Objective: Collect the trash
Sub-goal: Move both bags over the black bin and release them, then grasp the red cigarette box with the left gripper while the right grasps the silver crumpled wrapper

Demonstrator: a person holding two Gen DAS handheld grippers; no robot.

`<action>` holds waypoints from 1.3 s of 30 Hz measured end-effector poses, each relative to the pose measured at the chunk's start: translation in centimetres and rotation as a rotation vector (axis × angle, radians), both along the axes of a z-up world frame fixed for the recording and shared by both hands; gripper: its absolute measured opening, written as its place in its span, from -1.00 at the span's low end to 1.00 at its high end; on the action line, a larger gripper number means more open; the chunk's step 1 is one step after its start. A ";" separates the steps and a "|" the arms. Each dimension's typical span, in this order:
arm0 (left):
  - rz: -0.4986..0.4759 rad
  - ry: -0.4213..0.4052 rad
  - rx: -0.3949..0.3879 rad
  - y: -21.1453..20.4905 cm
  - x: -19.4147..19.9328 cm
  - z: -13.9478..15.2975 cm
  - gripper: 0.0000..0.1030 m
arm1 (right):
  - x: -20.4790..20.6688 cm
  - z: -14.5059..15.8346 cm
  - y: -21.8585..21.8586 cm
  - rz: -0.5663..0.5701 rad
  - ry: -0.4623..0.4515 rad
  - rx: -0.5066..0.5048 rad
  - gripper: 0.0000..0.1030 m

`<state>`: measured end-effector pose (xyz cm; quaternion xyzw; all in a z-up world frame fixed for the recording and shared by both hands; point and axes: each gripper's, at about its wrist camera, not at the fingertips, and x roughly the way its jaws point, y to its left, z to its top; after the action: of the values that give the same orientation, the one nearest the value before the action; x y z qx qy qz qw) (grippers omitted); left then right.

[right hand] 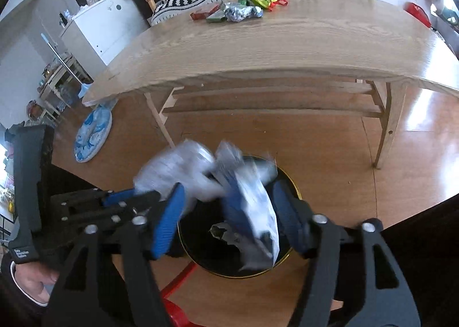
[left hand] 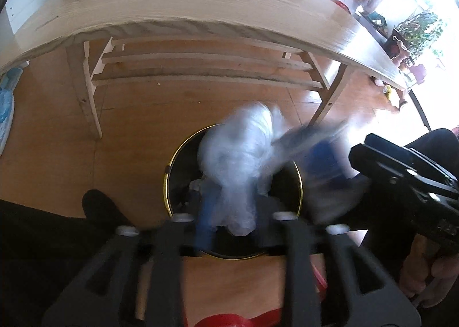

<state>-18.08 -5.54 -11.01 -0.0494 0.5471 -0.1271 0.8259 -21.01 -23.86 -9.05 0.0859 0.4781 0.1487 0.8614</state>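
While both your grippers hang over the bin, the left gripper is closed on a blurred clear bag that sticks out ahead of its fingers above the bin mouth. Your right gripper stands wide apart, with a blue-and-white wrapper loose between its blue pads over the opening. More wrappers lie on the table well beyond both tools.
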 end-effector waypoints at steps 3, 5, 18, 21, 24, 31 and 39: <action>-0.002 -0.023 0.002 -0.1 -0.2 0.3 0.20 | -0.1 0.0 0.1 0.003 -0.008 -0.003 0.24; -0.007 -0.020 0.009 -0.2 -0.2 0.2 0.22 | -0.1 0.0 0.1 0.002 -0.008 -0.004 0.24; 0.013 -0.013 0.000 0.2 -0.1 0.1 0.37 | -0.1 0.1 -0.1 -0.002 -0.002 0.006 0.24; 0.047 -0.003 -0.053 1.1 0.6 0.7 0.45 | 0.6 0.4 -0.7 -0.009 0.019 0.051 0.24; 0.061 -0.018 -0.063 1.8 2.6 2.1 0.49 | 2.6 1.3 -1.2 -0.009 0.027 0.079 0.24; 0.075 -0.100 -0.015 2.5 11.0 6.6 0.59 | 10.5 6.1 -0.1 0.039 -0.086 0.009 0.27; 0.247 -0.174 0.009 5.5 25.3 9.0 0.67 | 23.6 7.1 1.9 0.063 -0.195 -0.070 0.36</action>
<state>7.22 -0.06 -2.02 -0.1015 0.4640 -0.0259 0.8796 2.56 -21.93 -1.97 0.0255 0.3996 0.1667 0.9010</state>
